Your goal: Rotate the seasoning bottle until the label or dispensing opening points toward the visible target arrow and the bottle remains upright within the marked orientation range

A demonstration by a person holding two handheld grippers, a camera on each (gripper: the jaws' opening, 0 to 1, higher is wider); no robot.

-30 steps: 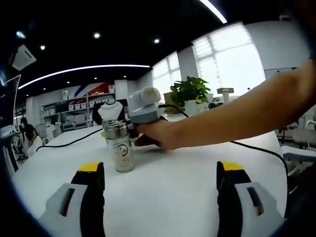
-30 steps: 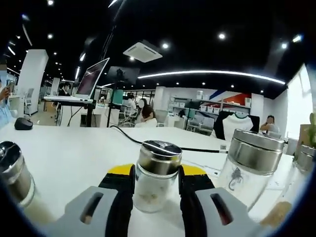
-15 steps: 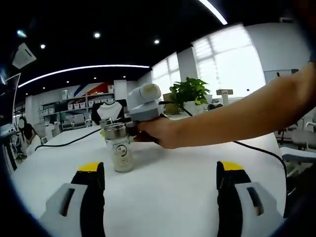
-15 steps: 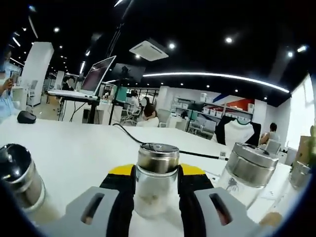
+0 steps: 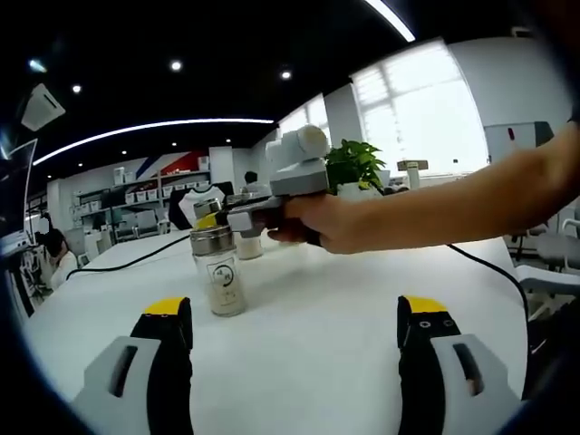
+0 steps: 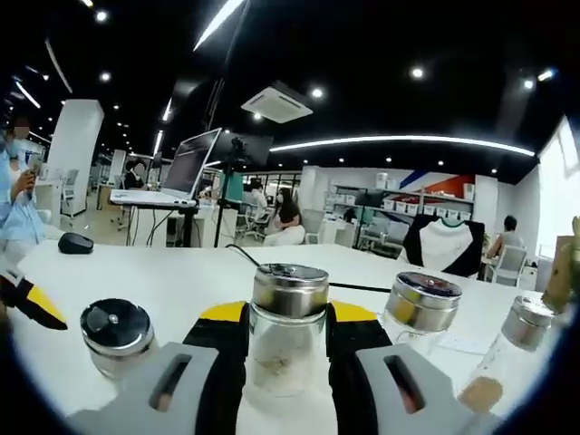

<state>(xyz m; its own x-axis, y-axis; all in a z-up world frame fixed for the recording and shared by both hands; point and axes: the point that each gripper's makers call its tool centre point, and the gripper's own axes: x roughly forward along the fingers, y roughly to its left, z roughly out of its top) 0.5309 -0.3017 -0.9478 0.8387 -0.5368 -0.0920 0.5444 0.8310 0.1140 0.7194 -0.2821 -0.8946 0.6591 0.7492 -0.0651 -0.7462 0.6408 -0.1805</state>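
Right gripper view: the right gripper (image 6: 286,349) has its two yellow-tipped jaws closed against the glass sides of the seasoning bottle (image 6: 287,340), gripping it below its steel cap. The bottle looks upright and seems raised a little above the white table (image 6: 181,281). Just beside it on that table stand a low steel-capped jar (image 6: 116,337) on one side and a second jar (image 6: 418,308) and a slanted bottle (image 6: 507,358) on the other. Further back lie a black cable (image 6: 249,256) and a mouse (image 6: 74,242).

In the left gripper view, the left gripper (image 5: 294,362) is spread wide over bare tabletop, holding nothing. Ahead of it stands another labelled bottle (image 5: 220,272), with the person's hand (image 5: 331,222) and the right gripper just behind it.

I judge the step in hand to be the turn itself, with the bottle grasped. No target arrow is visible, and the held bottle's label is hard to make out, so how far the turn has gone cannot be told. The next move calls for twisting about the bottle's own axis without tipping it, then setting it down away from the neighbouring jars.
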